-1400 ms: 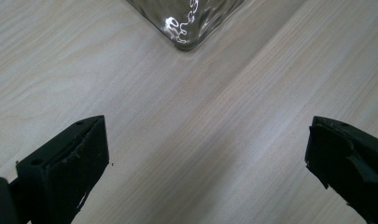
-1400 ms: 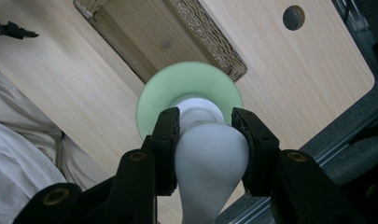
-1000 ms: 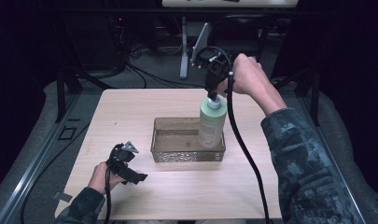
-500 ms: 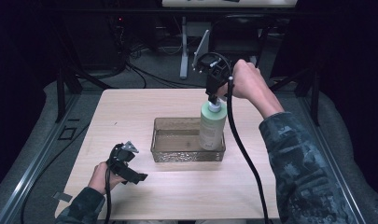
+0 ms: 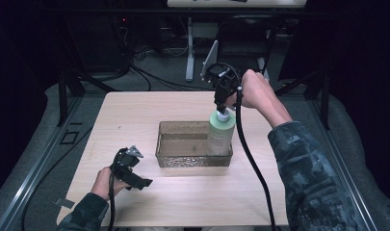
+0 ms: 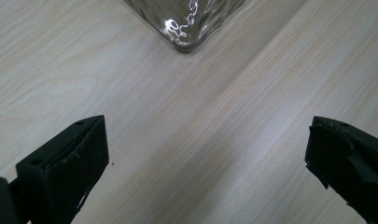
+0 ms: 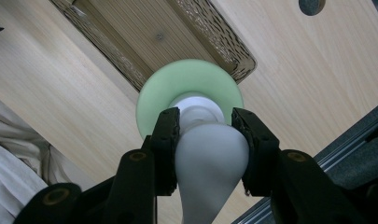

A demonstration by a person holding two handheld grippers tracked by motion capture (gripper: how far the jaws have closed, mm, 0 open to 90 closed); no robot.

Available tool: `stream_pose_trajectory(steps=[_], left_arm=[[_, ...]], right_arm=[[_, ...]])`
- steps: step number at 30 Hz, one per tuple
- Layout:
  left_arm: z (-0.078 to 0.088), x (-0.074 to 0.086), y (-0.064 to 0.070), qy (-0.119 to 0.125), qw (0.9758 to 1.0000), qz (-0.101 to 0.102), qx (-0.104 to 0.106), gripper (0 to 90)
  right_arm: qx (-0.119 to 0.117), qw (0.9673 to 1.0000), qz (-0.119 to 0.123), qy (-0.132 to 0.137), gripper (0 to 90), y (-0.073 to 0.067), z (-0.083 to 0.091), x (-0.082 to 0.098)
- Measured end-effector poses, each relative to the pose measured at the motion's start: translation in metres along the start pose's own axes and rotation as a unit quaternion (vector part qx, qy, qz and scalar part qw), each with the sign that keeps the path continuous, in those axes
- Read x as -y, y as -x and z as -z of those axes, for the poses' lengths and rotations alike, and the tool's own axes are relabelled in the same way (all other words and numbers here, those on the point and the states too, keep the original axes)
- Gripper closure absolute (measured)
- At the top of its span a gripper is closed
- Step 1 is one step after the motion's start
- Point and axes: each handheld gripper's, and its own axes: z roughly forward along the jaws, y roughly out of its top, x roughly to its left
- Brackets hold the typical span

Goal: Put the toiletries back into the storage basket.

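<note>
Over the table (image 5: pixel 135 115), right hand-held gripper (image 5: pixel 222 102) clamps bottle (image 5: pixel 220 134) pump; left hand-held gripper (image 5: pixel 130 173) rests agape.

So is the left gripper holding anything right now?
No, the left gripper is open over bare table, nothing between its jaws.

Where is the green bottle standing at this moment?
In the high view, the green bottle stands upright at the right end of the glass tray, its pump gripped by the right gripper.

Pale wood table (image 5: pixel 135 110) at centre; black cables (image 5: pixel 144 74) on floor, far left; 1 white stand leg (image 5: pixel 189 53) beyond far edge.
</note>
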Motion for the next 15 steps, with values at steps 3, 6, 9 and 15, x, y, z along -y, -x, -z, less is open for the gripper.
stream_pose_trajectory(steps=[3, 6, 9, 15], left_arm=[[0.000, 0.000, 0.000, 0.001, 1.0000, 0.000, -0.001, 0.0], [0.000, 0.000, 0.000, 0.000, 1.0000, 0.001, 0.000, 0.0], [0.000, 0.000, 0.000, 0.001, 1.0000, 0.000, -0.001, 0.0], [0.000, 0.000, 0.000, 0.000, 1.0000, 0.001, 0.000, 0.0]], right_arm=[[-0.001, 1.0000, 0.002, 0.002, 62.9, 0.000, -0.004, 0.002], [-0.003, 1.0000, 0.001, 0.000, 63.0, 0.000, -0.006, 0.003], [-0.005, 1.0000, 0.003, 0.001, 62.9, 0.001, -0.008, 0.004], [-0.005, 1.0000, 0.001, -0.001, 62.9, 0.001, -0.014, 0.008]])
